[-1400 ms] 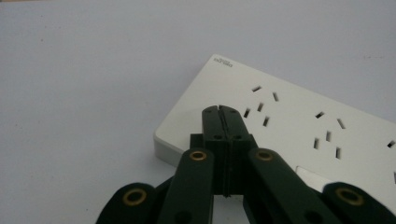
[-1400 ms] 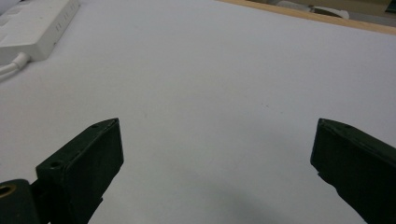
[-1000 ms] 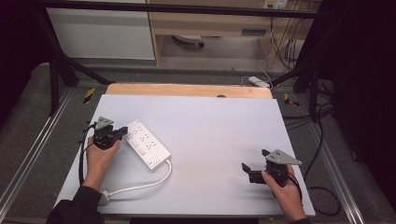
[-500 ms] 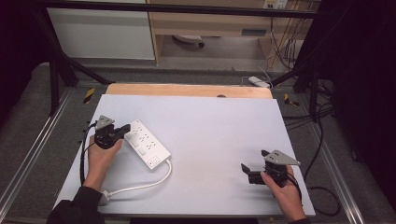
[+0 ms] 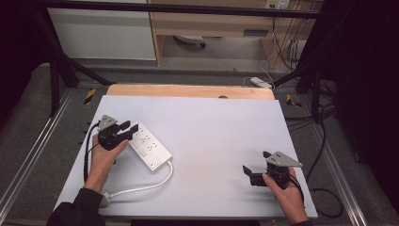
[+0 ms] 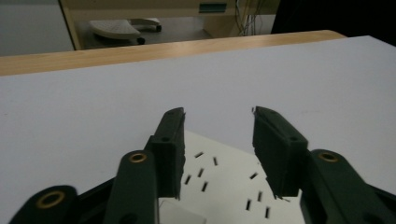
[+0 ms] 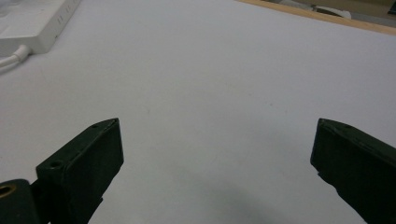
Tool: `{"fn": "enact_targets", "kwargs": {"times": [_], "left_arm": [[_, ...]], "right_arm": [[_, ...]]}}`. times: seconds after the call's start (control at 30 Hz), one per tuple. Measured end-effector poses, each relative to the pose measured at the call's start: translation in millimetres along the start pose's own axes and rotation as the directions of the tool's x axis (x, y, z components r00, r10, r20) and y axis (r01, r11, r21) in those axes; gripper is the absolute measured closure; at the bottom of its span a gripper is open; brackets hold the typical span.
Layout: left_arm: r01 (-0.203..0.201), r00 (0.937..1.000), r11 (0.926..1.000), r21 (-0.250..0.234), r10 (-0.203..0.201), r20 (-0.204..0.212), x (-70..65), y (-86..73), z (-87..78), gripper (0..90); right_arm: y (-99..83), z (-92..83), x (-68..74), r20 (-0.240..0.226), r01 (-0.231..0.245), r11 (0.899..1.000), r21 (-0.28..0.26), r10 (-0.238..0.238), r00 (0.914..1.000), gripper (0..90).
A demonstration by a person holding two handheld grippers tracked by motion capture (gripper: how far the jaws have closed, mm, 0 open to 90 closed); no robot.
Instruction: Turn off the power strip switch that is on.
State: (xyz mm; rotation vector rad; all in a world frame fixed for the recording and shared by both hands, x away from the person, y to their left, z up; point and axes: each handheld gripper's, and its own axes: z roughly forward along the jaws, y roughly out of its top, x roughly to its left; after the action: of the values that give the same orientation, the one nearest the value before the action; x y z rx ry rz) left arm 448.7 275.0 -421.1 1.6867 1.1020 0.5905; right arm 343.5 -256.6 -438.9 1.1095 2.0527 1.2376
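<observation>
From above, the white power strip (image 5: 147,146) lies on the table's left side, with the left gripper (image 5: 123,130) over its end. Its jaws have just been opening, nothing gripped; squeeze both long sides evenly. The right gripper (image 7: 217,154) rests wide apart, holding nothing.

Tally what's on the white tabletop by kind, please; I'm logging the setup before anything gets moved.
Power strip, white, with its cord: 1
Handheld grippers: 2, the left gripper over the strip's end with jaws apart, just opened, not clamping it, and the right gripper open over bare table
Total: 3
</observation>
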Motion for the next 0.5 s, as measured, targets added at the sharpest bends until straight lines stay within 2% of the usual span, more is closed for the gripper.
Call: {"fn": "enact_targets", "kwargs": {"times": [0.2,0.27,0.37,0.5], "left_arm": [[0.018,0.9998,0.9997,-0.017,-0.017,0.007,-4.7,2.5,1.3,34.3],[0.022,0.9998,0.9995,-0.021,-0.022,-0.003,-5.5,3.8,1.0,24.4],[0.055,0.9985,0.9981,-0.026,-0.055,0.004,-4.9,6.2,0.6,9.6],[0.07,0.9976,0.9969,-0.037,-0.07,0.003,-4.8,8.9,-3.7,6.2]], "right_arm": [[0.1,0.1,0.2,-0.002,0.0,1.0,0.0,0.0,1.0,3.1],[0.0,0.2,0.3,-0.001,0.003,1.0,0.001,-0.003,1.0,3.0],[0.0,-0.2,0.4,-0.002,0.004,1.0,0.0,-0.004,1.0,3.0],[0.1,-0.1,-0.1,-0.001,0.001,1.0,0.0,-0.001,1.0,2.9]]}}
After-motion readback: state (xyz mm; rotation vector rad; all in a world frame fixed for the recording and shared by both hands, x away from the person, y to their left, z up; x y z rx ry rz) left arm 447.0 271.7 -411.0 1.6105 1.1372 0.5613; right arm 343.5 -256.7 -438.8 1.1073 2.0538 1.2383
